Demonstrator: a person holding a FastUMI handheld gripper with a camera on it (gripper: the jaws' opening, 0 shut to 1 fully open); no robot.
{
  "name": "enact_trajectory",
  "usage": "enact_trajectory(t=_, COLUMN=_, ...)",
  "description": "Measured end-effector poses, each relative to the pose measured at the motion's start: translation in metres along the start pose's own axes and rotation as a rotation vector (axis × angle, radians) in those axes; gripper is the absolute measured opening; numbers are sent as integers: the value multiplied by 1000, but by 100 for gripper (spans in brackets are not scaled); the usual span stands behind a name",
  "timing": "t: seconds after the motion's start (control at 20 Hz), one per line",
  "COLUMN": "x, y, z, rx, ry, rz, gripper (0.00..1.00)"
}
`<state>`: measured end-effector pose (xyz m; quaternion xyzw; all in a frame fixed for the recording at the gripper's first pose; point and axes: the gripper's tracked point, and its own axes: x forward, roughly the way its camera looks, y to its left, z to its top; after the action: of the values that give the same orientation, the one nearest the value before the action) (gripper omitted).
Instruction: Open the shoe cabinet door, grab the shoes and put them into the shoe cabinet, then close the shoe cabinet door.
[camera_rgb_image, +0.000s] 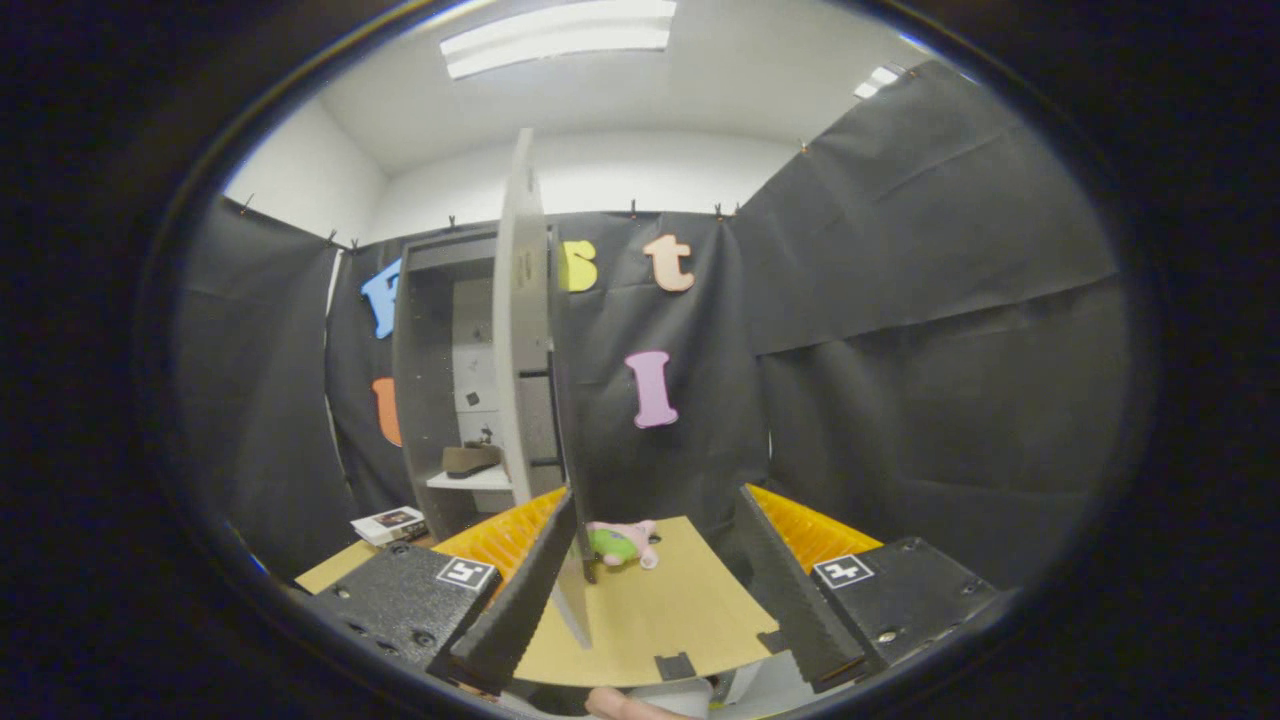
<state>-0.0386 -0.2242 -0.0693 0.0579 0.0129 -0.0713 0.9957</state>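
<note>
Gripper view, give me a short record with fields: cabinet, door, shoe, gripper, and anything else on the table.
cabinet: tall grey shoe cabinet, standing on the wooden table
door: pale cabinet door swung open, seen edge-on, its lower edge against the inner face of the left finger
shoe: brown shoe on the white shelf inside
gripper: gripper open, holding nothing
other: pink and green plush toy just ahead of the fingers; small book beside the cabinet

the shoe cabinet (425, 400) is grey, its open door (522, 330) pale grey, its shelf (470, 480) white. the shoe (470, 459) on that shelf is brown. the counter (650, 610) is tan; the soft toy (622, 543) near its far edge is pink and green.
</note>
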Motion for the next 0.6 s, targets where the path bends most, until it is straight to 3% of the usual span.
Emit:
enact_trajectory(t=0.15, x=42, y=-57, z=-20, rx=-78, ry=37, rz=-89, gripper=100)
enact_trajectory(t=0.3, x=80, y=-76, z=-43, rx=-68, ry=90, rz=-85, gripper=100)
enact_trajectory(t=0.6, x=132, y=-39, z=-76, rx=-46, ry=162, rz=5, gripper=100)
